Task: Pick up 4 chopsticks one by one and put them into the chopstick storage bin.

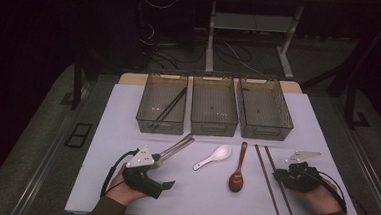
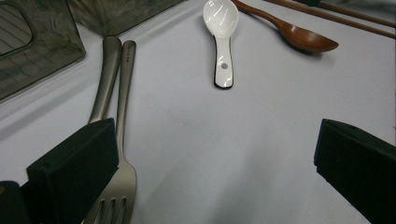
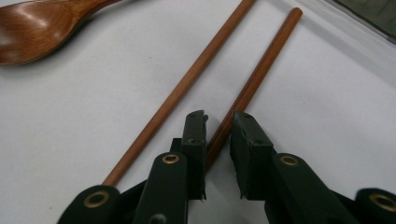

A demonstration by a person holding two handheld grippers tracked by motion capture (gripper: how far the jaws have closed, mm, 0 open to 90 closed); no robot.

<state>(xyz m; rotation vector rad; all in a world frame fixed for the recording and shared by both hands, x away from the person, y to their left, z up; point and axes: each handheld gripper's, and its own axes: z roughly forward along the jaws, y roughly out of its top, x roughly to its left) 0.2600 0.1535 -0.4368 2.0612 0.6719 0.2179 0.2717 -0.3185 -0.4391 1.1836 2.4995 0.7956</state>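
On the white table [image 1: 123, 193], the left gripper [image 2: 215, 163] sits with jaws wide apart beside a fork [image 2: 119, 140] and metal spoon [image 2: 105, 79], while the right gripper [image 3: 219, 135] has its jaws nearly together around one wooden chopstick [image 3: 261, 65], not visibly pinching it.

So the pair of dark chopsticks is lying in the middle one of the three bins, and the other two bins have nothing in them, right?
Not quite. The dark chopsticks lie in the left bin, not the middle bin; the high view shows them slanting across it. The middle bin and the right bin look bare inside.
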